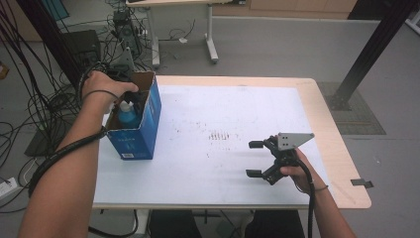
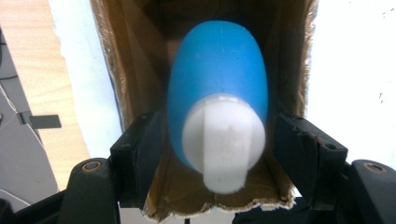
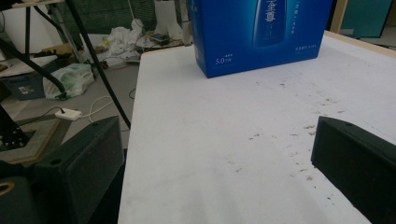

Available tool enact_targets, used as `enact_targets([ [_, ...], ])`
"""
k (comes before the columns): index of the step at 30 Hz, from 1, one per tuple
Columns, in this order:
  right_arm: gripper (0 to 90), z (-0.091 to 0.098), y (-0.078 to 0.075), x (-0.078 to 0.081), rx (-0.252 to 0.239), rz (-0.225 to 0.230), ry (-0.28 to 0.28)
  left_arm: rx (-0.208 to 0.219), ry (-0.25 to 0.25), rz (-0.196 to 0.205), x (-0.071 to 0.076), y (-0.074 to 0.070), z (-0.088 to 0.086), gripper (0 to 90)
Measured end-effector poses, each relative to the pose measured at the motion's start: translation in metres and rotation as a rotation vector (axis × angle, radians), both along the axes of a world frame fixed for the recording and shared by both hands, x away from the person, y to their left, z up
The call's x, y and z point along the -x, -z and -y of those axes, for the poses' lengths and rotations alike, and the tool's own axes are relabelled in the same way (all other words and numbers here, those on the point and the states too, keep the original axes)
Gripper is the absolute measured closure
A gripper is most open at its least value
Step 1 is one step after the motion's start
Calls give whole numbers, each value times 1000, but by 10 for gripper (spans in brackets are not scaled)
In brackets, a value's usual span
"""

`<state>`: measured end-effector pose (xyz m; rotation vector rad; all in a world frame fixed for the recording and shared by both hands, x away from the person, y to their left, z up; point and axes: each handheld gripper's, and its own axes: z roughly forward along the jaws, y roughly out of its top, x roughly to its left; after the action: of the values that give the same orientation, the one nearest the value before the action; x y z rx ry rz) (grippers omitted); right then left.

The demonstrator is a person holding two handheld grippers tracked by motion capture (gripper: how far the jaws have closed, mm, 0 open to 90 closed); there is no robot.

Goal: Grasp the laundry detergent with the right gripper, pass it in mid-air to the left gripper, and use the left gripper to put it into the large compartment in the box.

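The left tool (image 2: 217,140) stood spread around the blue plastic bottle (image 2: 219,79), inside the open blue cardboard box (image 1: 143,124). The right tool (image 1: 257,158) was spread wide over the white counter (image 1: 223,163).

Even soft light, faint shadows — bottle (image 2: 218,88) blurred close-up

My left tongs (image 2: 217,140) point straight down at the far left, forearm stretched forward, jaws parted slightly with neither pad pressing on anything. My right tongs (image 1: 261,158) sit near right, held level, pointing left, jaws spread wide with nothing between.
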<state>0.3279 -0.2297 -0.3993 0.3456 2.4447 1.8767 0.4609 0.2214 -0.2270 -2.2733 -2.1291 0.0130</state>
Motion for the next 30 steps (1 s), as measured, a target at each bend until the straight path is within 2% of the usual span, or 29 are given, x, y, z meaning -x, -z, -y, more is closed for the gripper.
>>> enact_targets([
  [6,24,0,-1,-1,1,1,-4,-4,4,26,4,-14,3,322],
  [17,24,1,-5,-3,9,-2,7,-9,38,74,15,-40,13,240],
  [23,25,2,-7,-4,12,2,31,-12,39,97,21,-51,18,163],
  [27,24,4,-8,-5,10,-7,46,-3,36,101,25,-54,20,103],
  [30,24,5,-10,-6,13,-10,58,0,50,109,28,-54,22,95],
])
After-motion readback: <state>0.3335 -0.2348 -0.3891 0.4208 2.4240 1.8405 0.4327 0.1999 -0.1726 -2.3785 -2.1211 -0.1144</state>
